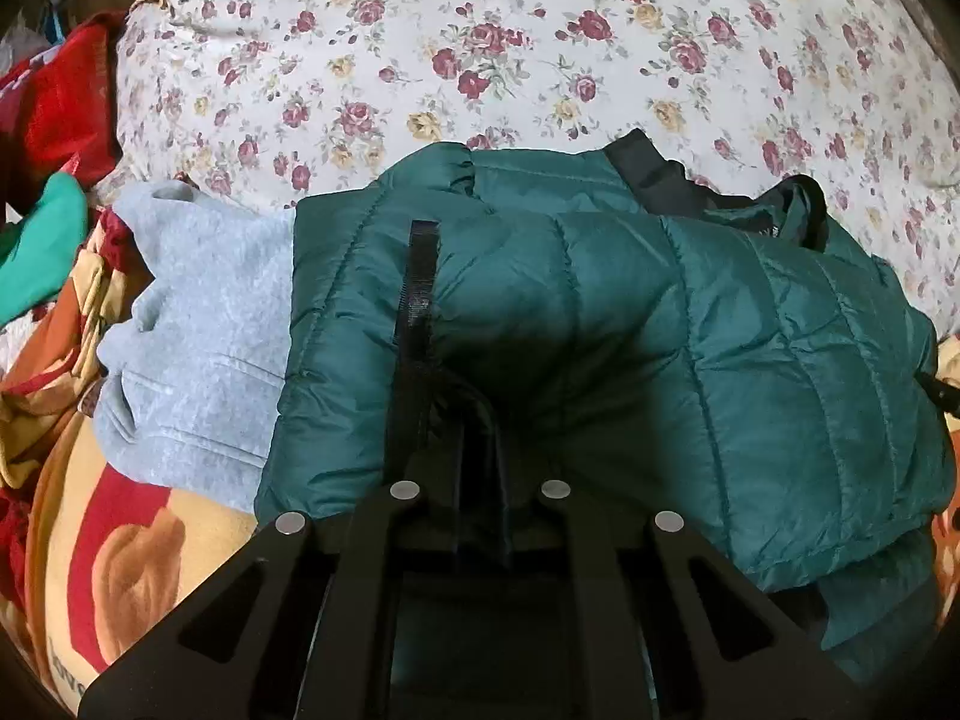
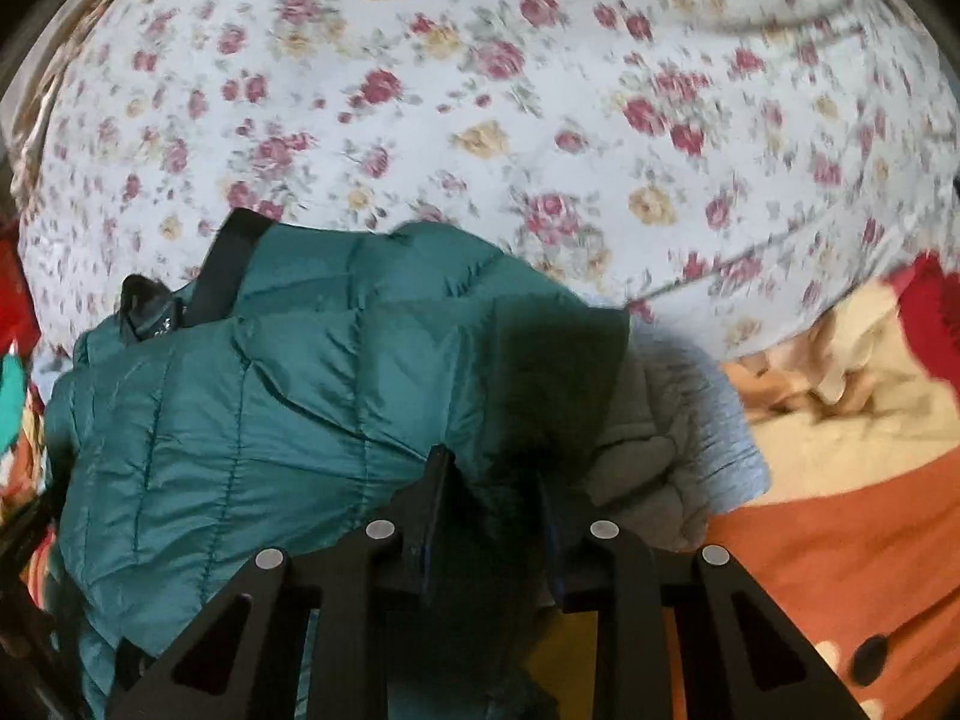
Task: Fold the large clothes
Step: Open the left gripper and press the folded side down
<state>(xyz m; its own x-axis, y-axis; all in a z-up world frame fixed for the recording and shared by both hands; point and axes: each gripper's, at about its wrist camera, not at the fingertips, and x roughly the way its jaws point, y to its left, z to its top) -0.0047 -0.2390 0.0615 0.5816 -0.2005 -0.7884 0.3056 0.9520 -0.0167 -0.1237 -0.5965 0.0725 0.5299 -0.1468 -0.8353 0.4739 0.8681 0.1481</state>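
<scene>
A dark green quilted puffer jacket [image 1: 630, 324] lies folded on a grey sweatshirt [image 1: 198, 348] on the bed. It also shows in the right wrist view [image 2: 270, 396], with the grey sweatshirt [image 2: 672, 444] sticking out at its right. My left gripper [image 1: 480, 426] is shut on the jacket's near edge beside its black zipper strip [image 1: 417, 282]. My right gripper [image 2: 492, 480] has its fingers a little apart with the jacket's right edge between them. The fingertips are partly hidden by fabric and shadow.
A white floral bedsheet [image 1: 510, 48] covers the bed beyond the jacket. A red, orange and cream blanket [image 1: 120, 540] lies under the clothes and shows in the right wrist view [image 2: 840, 510]. Red and green clothes [image 1: 54, 138] are piled at far left.
</scene>
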